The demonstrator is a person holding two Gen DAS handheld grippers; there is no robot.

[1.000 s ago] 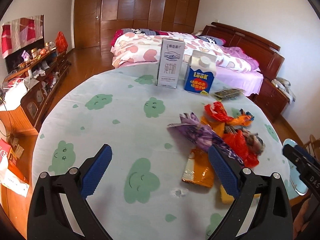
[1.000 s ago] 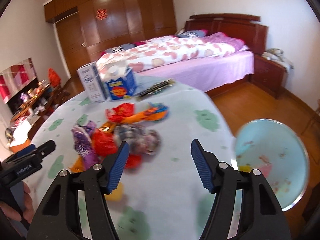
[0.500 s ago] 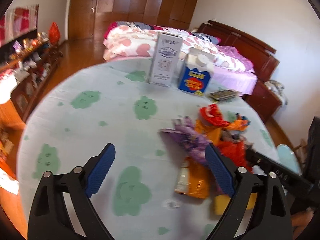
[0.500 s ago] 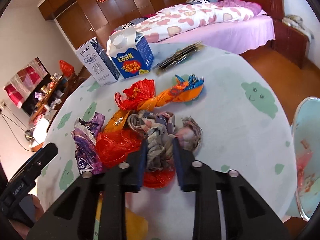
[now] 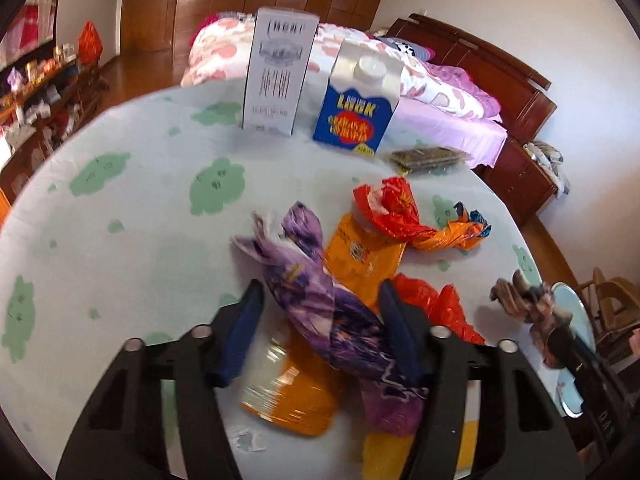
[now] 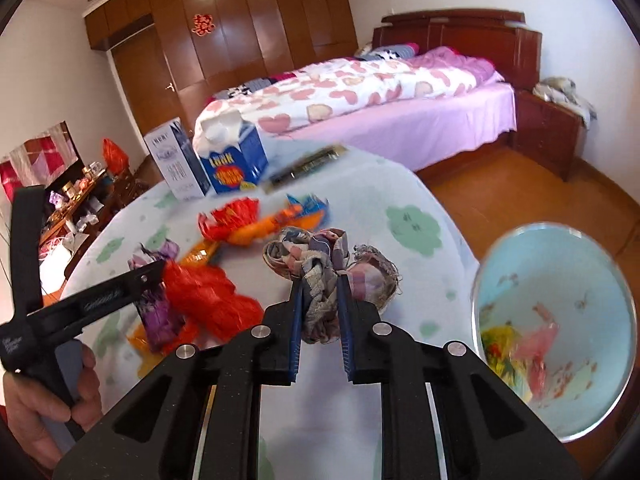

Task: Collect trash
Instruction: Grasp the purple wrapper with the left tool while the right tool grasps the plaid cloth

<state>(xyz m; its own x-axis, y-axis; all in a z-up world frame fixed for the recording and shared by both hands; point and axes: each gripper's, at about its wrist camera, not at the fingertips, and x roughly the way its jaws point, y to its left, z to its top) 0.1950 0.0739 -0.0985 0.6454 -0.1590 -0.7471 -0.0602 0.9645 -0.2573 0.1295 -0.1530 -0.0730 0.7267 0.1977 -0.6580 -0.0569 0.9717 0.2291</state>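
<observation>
Only the right wrist view shows the light blue bin (image 6: 554,328) beside the table (image 6: 416,200), wrappers inside it. There the right gripper (image 6: 320,320) is clamped on the checked rag (image 6: 320,264), lifted off the cloth; half a second ago it was only pinching the rag in the pile. The left view shows the left gripper (image 5: 320,336), half-closed from wide open, straddling the purple wrapper (image 5: 320,304); contact seems likely, though blur hides it.

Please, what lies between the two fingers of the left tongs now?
In the left wrist view, the purple wrapper lies between the fingers of the left tongs, over an orange packet. Whether they clamp it is unclear.
</observation>
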